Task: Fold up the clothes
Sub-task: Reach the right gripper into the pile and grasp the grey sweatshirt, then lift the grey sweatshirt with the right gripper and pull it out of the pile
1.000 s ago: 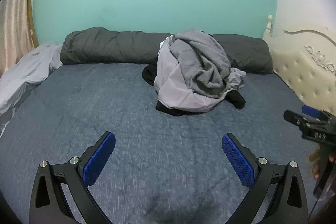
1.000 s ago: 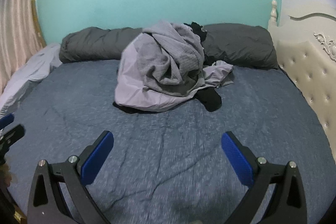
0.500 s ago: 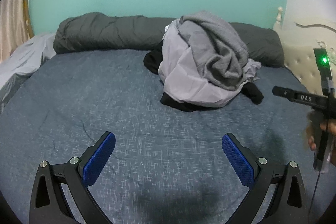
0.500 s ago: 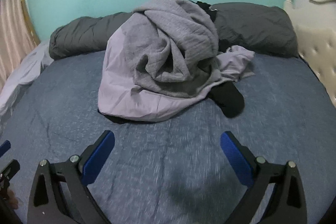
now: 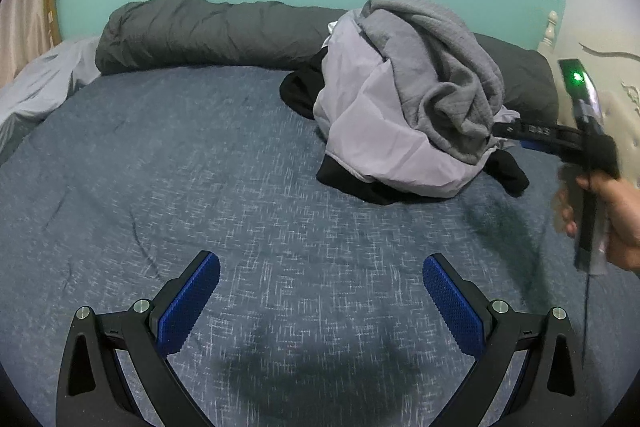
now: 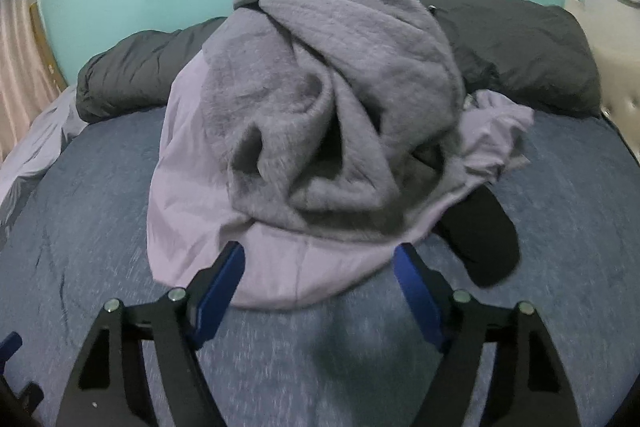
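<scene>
A heap of clothes lies on the blue bedspread: a grey sweater on top, a pale lavender garment under it and black pieces at the edges. My right gripper is at the heap's near edge. Its jaws are closing, with the lavender hem between them and the pads not pressing on it. My left gripper hangs open over bare bedspread, well short of the grey sweater and the lavender garment. A hand holds the right tool beside the heap.
A rolled dark grey duvet lies along the teal wall behind the heap. A cream padded headboard bounds the bed on the right. A crumpled light sheet sits at the far left by a curtain.
Both grippers came forward and down toward the heap. The right one reached its near edge and its jaws narrowed around the lavender hem. The left jaws stayed wide.
</scene>
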Available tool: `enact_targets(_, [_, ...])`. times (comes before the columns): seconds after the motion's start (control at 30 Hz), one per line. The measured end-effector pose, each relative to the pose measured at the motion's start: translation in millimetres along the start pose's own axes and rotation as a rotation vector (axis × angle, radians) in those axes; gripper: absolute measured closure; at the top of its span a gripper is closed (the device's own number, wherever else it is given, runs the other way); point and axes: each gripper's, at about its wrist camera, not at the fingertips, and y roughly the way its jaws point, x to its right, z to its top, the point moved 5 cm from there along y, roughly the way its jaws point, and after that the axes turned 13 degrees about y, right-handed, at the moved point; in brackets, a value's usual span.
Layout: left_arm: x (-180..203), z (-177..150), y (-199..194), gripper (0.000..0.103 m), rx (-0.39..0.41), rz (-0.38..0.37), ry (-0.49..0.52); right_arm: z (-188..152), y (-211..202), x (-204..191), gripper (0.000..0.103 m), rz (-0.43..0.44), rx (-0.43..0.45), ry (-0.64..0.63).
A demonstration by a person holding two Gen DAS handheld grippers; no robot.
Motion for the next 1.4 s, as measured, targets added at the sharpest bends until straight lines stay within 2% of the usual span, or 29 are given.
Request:
enact_targets(0.37, [-12, -16, 12, 0.0, -0.007, -0.005, -0.02, 20, 53, -22, 0.042, -0.044, 0.033, -0.092])
enact_targets(0.43, [-14, -21, 10, 0.0, -0.002, -0.01, -0.021, 23, 58, -22, 0.054, -0.046, 0.042, -0.091])
enact_targets(0.5, [-16, -26, 7, 0.0, 0.005, -0.008, -0.021, 25, 60, -25, 0.071, -0.05, 0.046, -0.111])
enact_targets(0.53, [-16, -29, 5, 0.0, 0.006, -0.01, -0.022, 26, 62, -28, 0.075, -0.051, 0.045, -0.121])
enact_targets(0.6, [-17, -34, 2, 0.0, 0.006, -0.015, -0.022, 25, 60, -32, 0.095, -0.039, 0.044, -0.132])
enact_targets(0.67, [-17, -40, -1, 0.0, 0.012, -0.017, -0.026, 24, 57, -36, 0.1, -0.029, 0.048, -0.142])
enact_targets(0.87, [-18, -58, -5, 0.0, 0.004, -0.021, -0.045, 15, 19, -45, 0.101, 0.06, 0.099, -0.176])
enact_targets(1.13, [-22, -73, -44, 0.0, 0.043, -0.006, -0.06, -19, -67, -53, 0.101, 0.218, 0.118, -0.205])
enact_targets(1.27, [-26, -84, -63, 0.0, 0.052, 0.01, -0.083, -57, -116, -59, 0.101, 0.301, 0.096, -0.215])
enact_targets(1.4, [-27, -97, -74, 0.0, 0.061, 0.007, -0.122, -116, -144, -53, 0.101, 0.351, 0.019, -0.196])
